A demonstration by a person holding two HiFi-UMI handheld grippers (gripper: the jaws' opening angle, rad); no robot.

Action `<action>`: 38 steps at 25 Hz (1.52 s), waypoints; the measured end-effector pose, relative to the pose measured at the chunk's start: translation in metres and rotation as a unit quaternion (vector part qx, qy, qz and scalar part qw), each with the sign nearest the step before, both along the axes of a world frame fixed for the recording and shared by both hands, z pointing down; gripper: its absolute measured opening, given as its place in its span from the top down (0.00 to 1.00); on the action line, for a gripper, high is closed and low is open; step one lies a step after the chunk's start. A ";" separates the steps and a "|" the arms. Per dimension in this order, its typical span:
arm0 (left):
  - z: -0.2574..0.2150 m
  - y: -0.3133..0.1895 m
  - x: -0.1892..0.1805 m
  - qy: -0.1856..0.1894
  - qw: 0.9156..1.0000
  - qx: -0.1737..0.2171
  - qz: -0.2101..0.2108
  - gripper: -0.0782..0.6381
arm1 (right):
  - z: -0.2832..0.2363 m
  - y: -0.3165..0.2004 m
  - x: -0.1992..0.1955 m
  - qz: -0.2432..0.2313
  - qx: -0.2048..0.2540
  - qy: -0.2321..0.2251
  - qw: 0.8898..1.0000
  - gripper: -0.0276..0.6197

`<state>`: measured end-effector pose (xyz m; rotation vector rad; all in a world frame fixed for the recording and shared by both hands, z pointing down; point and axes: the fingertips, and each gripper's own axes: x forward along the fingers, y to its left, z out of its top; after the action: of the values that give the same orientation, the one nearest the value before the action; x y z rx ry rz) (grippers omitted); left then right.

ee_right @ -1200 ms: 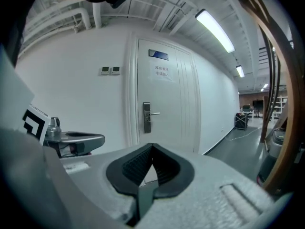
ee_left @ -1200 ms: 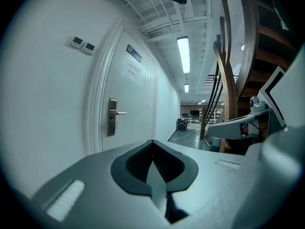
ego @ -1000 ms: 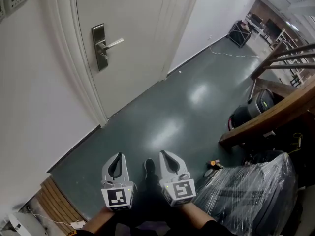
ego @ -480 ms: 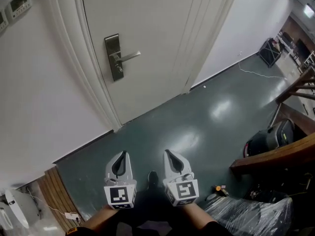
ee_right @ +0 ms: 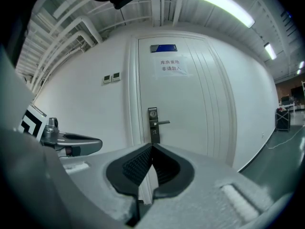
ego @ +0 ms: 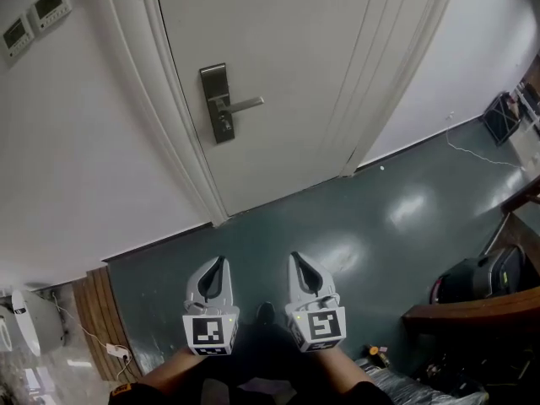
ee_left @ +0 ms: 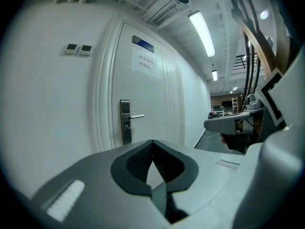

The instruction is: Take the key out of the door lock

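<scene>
- Left gripper (ego: 216, 267): held low at the near edge of the head view, over the dark green floor (ego: 354, 226). In its own view the jaw tips meet with nothing between them, so it is closed and empty.
- Right gripper (ego: 299, 263): just beside the left one, at about the same height and pointing the same way, towards the door (ego: 287, 66). Its jaws are pressed together and carry nothing.
- Door lock (ego: 218, 104): a metal plate on the left side of the white door, close to the frame, with a lever handle (ego: 247, 104) pointing right. It is well apart from both grippers, with open floor between.
- Key: a small mark shows on the plate just below the lever, but it is too small to confirm as the key.
- Door markings: a paper notice (ee_right: 170, 65) is fixed at upper centre, with a blue sign (ee_right: 163, 47) above it.
- Wall left of the door: two small control panels (ego: 34, 19) are mounted side by side.
- Right of the floor: a black case (ego: 474, 278) beside a wooden rail (ego: 472, 309), and a thin cable (ego: 481, 154) lying along the floor.
</scene>
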<state>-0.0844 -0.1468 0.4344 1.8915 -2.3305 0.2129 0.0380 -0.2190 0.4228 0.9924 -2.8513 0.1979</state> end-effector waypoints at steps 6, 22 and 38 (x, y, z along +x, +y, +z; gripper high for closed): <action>-0.006 -0.010 -0.005 -0.010 1.000 0.005 -0.014 0.87 | -0.007 -0.016 -0.011 -0.020 0.006 -0.003 1.000 0.97; 0.000 -0.086 -0.067 0.003 1.000 0.011 -0.012 0.87 | -0.004 -0.079 -0.083 -0.045 0.008 0.023 0.999 0.97; -0.007 -0.175 -0.192 0.004 0.999 0.031 -0.008 0.87 | -0.014 -0.168 -0.213 -0.055 -0.027 0.028 0.998 0.97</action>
<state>-0.2761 -0.3221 0.4269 1.8969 -2.3730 0.1334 -0.1746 -0.3873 0.4087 0.8141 -2.8237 0.2323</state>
